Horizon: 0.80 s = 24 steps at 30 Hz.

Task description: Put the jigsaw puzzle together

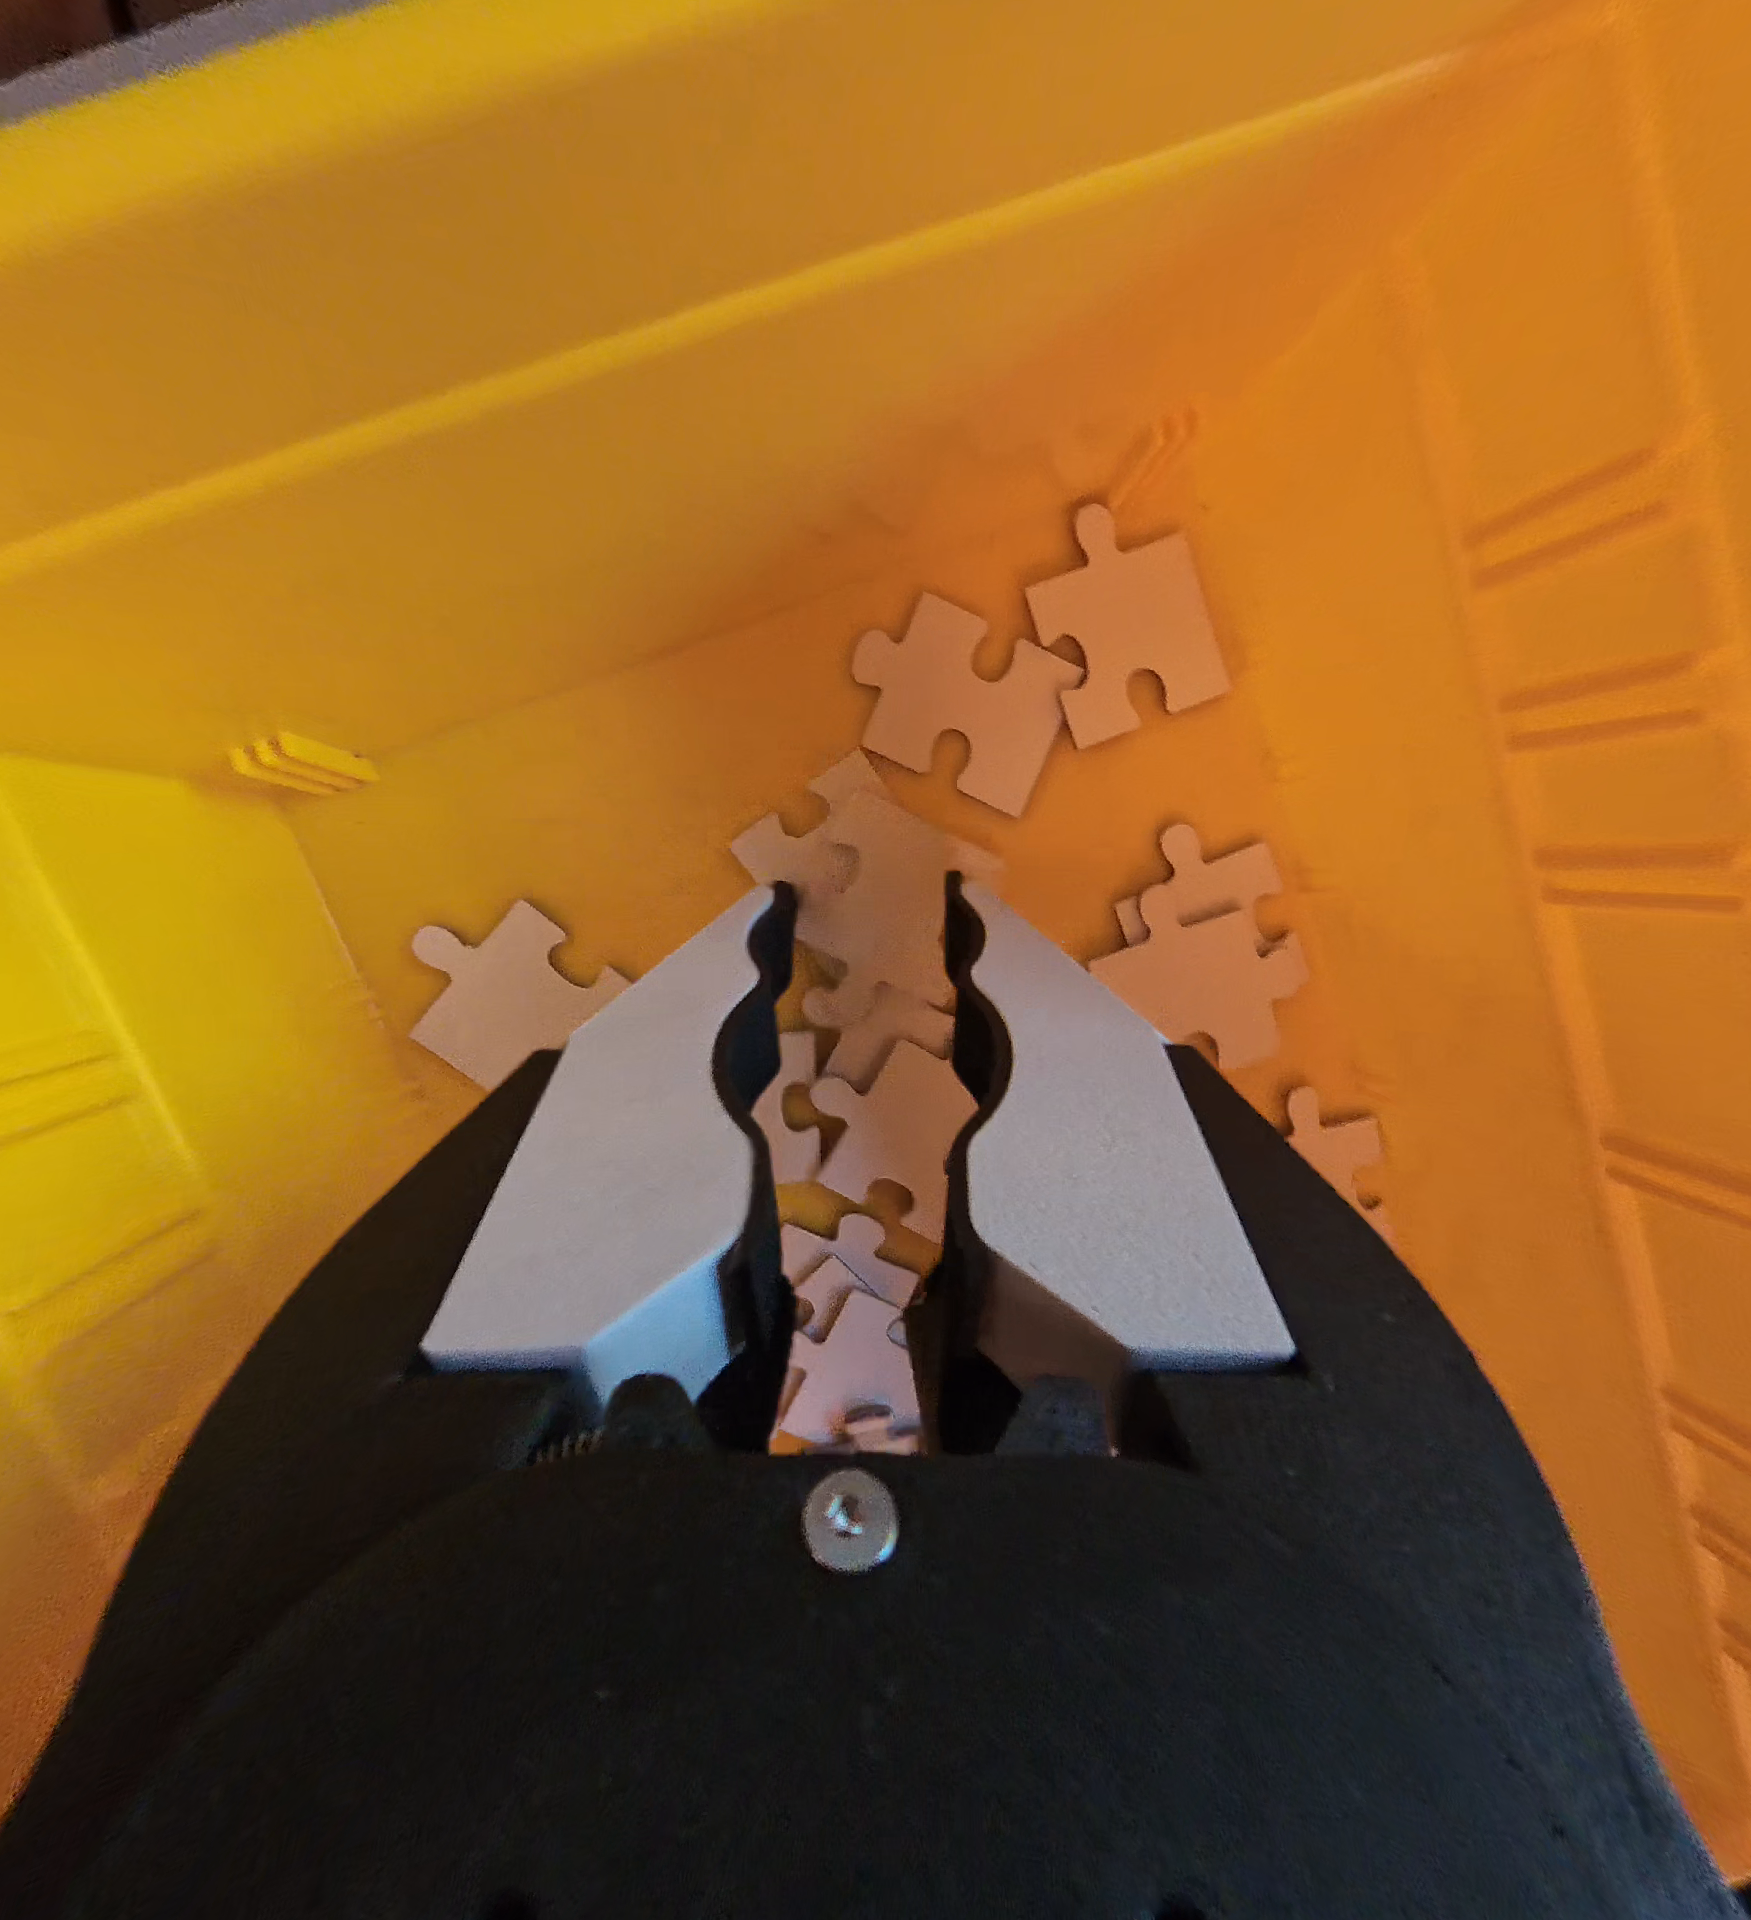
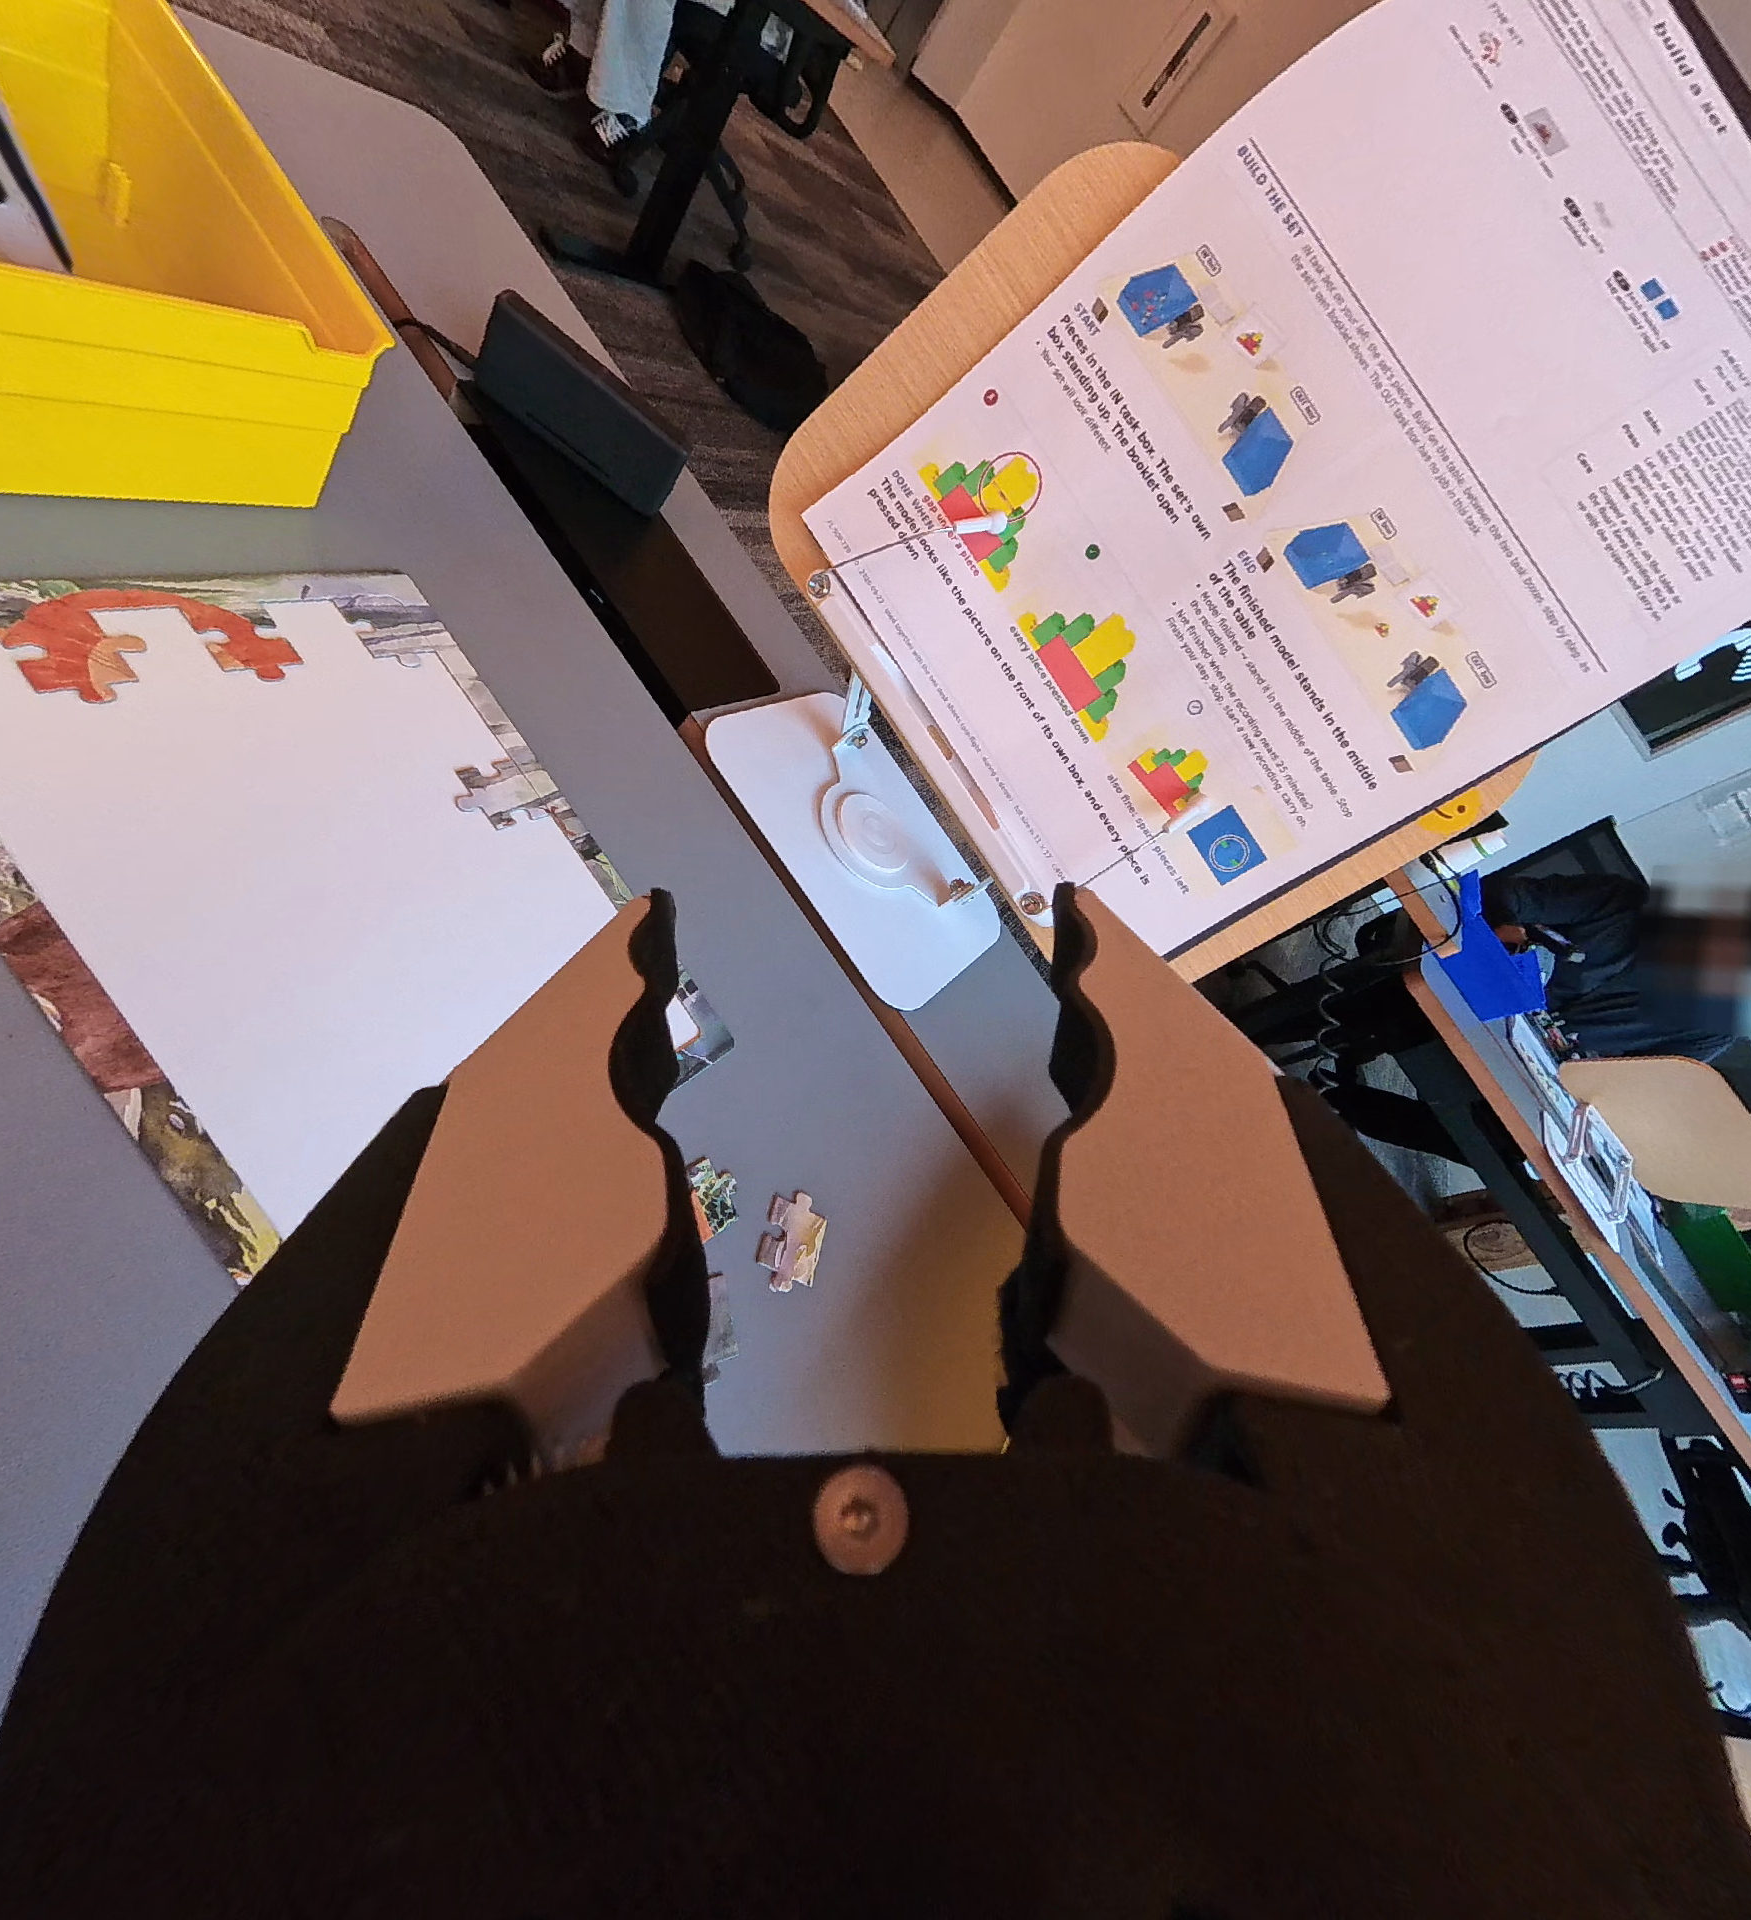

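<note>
Grey table: yellow bin, part-built puzzle, loose pieces.

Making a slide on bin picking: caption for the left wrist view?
Left gripper, jaws slightly apart, reaches into a yellow bin of face-down puzzle pieces.

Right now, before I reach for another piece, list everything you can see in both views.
bin: one, yellow, around the left tongs
face-down pieces: many, pale backs, loose on the bin floor
puzzle board: one, white middle with picture border, on the grey table
loose pieces: a few, face up, beside the board
instruction sheet: one, white, on a wooden stand
left tongs: open above the pile, holding nothing
right tongs: open, empty
</note>
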Available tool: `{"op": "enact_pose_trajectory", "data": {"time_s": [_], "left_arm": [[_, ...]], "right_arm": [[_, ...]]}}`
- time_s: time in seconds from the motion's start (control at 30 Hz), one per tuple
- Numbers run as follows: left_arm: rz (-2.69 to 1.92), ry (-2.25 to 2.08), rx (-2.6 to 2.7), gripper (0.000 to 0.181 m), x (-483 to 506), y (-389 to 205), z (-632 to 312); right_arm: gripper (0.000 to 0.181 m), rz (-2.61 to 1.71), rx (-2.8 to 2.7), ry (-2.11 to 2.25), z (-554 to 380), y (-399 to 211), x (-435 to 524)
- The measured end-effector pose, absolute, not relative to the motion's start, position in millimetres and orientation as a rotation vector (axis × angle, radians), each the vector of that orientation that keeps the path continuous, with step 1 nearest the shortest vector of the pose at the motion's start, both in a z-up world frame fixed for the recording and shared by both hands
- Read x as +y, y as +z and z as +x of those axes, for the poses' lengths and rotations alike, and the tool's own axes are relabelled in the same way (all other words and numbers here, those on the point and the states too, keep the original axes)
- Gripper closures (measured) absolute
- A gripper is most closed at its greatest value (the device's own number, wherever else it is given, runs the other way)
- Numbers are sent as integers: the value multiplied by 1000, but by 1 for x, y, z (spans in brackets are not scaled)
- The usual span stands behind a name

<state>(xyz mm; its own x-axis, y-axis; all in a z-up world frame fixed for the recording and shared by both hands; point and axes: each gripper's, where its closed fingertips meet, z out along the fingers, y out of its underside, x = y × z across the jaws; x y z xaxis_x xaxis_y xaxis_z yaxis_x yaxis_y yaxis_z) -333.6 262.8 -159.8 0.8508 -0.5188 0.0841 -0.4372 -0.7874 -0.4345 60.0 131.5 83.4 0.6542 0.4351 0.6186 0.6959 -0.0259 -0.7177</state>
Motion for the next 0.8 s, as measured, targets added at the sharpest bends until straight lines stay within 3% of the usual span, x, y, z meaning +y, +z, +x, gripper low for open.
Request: {"op": "enact_pose_trajectory", "data": {"time_s": [0.3, 0.47, 0.57, 0.8], "left_arm": [[-2565, -600, 674, 170, 255, -143, -312], [-2518, -251, 659, 152, 275, -140, -347], [-2469, -279, 706, 134, 277, -139, -339], [-2530, -186, 752, 128, 276, -160, -344]], "right_arm": [[109, -1657, -943, -267, 60, 83, 131], [108, -1660, -949, -265, 59, 81, 132], [109, -1661, -959, -264, 58, 80, 132], [109, -1662, -972, -270, 57, 78, 131]]}}
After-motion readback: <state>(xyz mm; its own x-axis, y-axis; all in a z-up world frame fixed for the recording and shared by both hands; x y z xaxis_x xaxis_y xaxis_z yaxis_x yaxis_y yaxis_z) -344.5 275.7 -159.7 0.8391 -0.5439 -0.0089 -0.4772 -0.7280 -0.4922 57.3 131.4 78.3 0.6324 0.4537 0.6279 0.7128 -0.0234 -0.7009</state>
